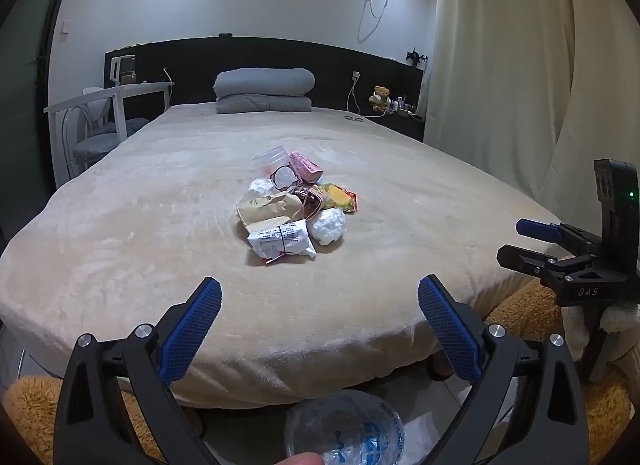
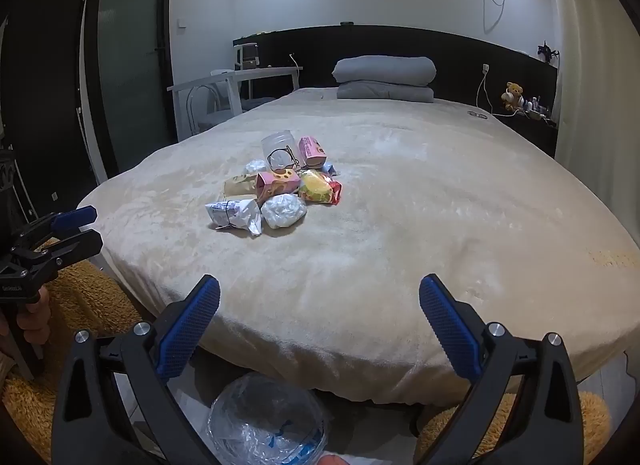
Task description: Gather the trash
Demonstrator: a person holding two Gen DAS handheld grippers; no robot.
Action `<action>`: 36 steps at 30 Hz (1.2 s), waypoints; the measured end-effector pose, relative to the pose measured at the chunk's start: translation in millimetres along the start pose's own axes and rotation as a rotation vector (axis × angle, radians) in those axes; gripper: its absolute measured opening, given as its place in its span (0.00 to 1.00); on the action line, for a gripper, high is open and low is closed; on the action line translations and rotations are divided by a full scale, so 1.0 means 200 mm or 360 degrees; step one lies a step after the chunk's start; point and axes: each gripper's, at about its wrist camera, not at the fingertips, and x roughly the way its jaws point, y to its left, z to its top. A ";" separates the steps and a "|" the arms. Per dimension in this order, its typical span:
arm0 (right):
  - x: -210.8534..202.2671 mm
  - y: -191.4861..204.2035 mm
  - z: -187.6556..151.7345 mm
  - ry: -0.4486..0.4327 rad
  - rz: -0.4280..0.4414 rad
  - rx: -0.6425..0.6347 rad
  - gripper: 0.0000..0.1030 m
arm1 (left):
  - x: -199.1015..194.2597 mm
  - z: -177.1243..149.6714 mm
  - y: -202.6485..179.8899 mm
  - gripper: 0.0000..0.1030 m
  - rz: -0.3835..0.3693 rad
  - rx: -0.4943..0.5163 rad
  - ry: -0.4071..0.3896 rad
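Blue-padded left hand-held gripper (image 1: 320, 305) wide, empty, right hand-held gripper (image 2: 320, 305) likewise, body lettered "DAS", trash pile (image 1: 294, 209) wrappers' print unreadable

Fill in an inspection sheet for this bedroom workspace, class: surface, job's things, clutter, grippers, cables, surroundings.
Surface: beige plush bed cover, smooth apart from the pile.
Job's things: trash pile mid-bed, including a white wrapped packet, crumpled white ball, yellow snack bag, pink carton and clear cup. Bin with clear liner on the floor below the bed edge.
Clutter: nothing seen beyond the pile.
Grippers: left gripper and right gripper both open, empty, short of the pile.
Cables: white cable hanging from a wall socket.
Surroundings: folded grey bedding, teddy bear, curtain.
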 end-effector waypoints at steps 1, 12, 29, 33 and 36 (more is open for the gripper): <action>0.00 0.00 0.00 -0.0003 -0.0001 -0.0003 0.96 | 0.00 0.00 0.00 0.94 0.0002 -0.0002 0.0000; 0.02 0.00 0.00 0.0006 -0.0007 -0.0006 0.96 | -0.01 0.00 -0.02 0.94 -0.0002 0.0012 -0.0005; 0.01 0.01 0.00 0.0009 -0.0006 -0.0011 0.96 | 0.00 -0.01 -0.02 0.94 -0.0010 0.0033 -0.0001; 0.01 0.01 0.00 0.0010 -0.0007 -0.0011 0.96 | 0.00 -0.01 -0.03 0.94 -0.0008 0.0034 0.0001; 0.01 0.01 0.00 0.0011 -0.0007 -0.0012 0.96 | 0.00 -0.01 -0.02 0.94 -0.0009 0.0035 0.0000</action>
